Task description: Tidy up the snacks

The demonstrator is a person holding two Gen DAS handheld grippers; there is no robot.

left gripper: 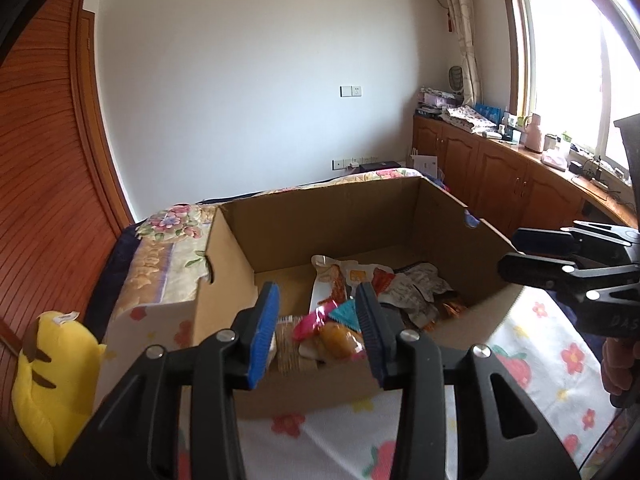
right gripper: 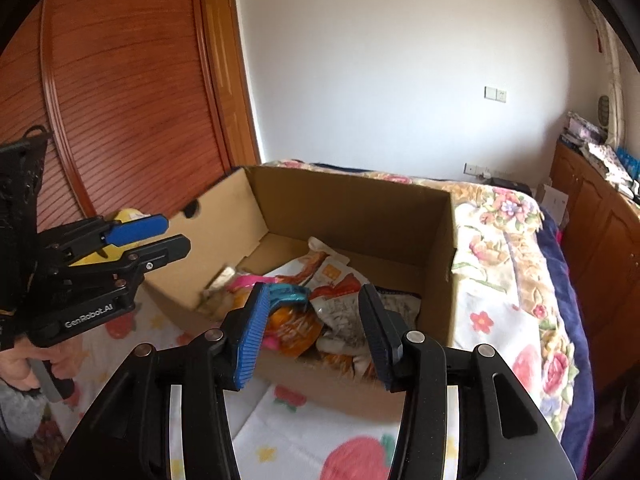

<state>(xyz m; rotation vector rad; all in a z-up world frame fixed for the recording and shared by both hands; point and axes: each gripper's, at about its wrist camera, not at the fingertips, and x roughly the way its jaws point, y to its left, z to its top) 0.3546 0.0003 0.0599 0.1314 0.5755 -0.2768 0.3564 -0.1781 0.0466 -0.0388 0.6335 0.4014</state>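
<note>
Both the left hand-held gripper [left gripper: 316, 320] and right hand-held gripper [right gripper: 314, 326] stand apart, empty. Crinkly snack packets [left gripper: 384, 292] lie heaped in the brown cardboard box [left gripper: 320, 216] just ahead; a grab could pinch several.

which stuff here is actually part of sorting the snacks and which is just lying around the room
Part of the job:
- cardboard box on the bed
- snack packets piled inside it
- left gripper, jaws apart, nothing held
- right gripper, jaws apart, nothing held

Just lying about:
- yellow plush toy beside the box
- floral bedding
- clutter on the wooden cabinets
</note>
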